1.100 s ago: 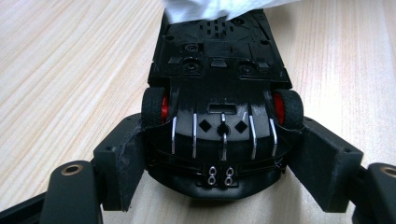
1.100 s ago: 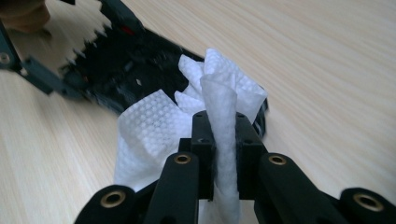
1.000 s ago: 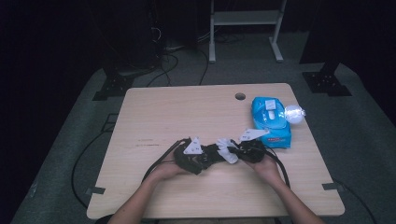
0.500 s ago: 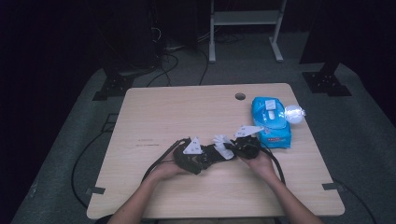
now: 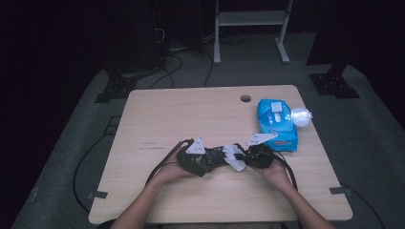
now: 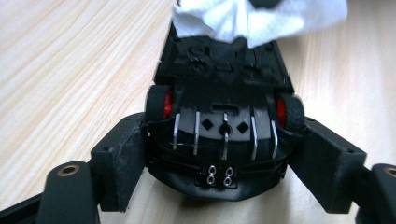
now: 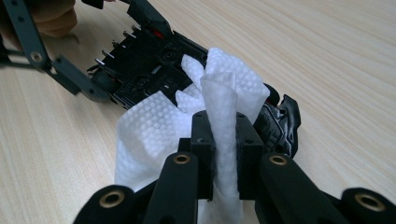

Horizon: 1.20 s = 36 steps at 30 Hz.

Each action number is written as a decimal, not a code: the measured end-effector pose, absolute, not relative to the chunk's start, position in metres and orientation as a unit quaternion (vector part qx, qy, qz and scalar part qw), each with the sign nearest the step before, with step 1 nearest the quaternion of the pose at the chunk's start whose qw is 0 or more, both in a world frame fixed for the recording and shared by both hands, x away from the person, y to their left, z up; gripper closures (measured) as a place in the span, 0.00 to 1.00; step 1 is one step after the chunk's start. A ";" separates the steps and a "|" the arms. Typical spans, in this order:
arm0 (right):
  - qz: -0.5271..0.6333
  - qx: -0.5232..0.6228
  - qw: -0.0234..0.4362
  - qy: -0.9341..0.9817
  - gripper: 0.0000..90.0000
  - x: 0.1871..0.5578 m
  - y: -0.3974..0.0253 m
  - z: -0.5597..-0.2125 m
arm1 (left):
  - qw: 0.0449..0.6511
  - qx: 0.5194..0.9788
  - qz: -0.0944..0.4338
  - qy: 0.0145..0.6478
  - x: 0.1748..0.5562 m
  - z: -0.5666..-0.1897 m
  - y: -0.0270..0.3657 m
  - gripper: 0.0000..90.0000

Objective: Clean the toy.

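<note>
A black toy car (image 6: pixel 224 107) with red wheel hubs lies belly-up on the wooden table (image 5: pixel 191 114). My left gripper (image 6: pixel 222 158) is shut on the car's end, one jaw on each side. In the high view the car (image 5: pixel 216 157) sits between both hands, with the left gripper (image 5: pixel 206 160) on its left. My right gripper (image 7: pixel 223 140) is shut on a white wipe (image 7: pixel 154 135), which drapes onto the car's underside (image 7: pixel 149 65). From above, the wipe (image 5: pixel 235 157) shows just left of the right gripper (image 5: pixel 246 155).
A blue pack of wipes (image 5: pixel 277 124) lies at the right of the table, with a crumpled clear wrapper (image 5: pixel 301 115) beside it. A cable hole (image 5: pixel 245 98) sits near the far edge. Black cables (image 5: pixel 162 167) trail from the grippers toward the near edge.
The right gripper with the wipe slid a little left over the car, then back right. The left gripper and the car stayed put.
</note>
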State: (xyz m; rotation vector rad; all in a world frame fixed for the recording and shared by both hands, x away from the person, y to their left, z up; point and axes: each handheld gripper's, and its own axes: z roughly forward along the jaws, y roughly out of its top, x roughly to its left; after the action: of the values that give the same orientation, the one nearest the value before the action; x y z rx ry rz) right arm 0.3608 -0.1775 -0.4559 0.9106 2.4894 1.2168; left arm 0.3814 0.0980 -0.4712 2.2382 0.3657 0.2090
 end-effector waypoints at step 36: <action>0.428 0.249 0.146 0.856 0.91 0.344 -0.177 -0.464 | 0.456 0.833 -0.101 0.298 0.415 -0.480 0.116 0.26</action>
State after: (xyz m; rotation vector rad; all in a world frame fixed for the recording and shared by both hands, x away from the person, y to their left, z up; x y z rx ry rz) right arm 0.3441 -0.1773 -0.4641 0.7172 2.4655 1.2328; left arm 0.4146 0.1165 -0.4799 2.0537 0.7358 -0.2481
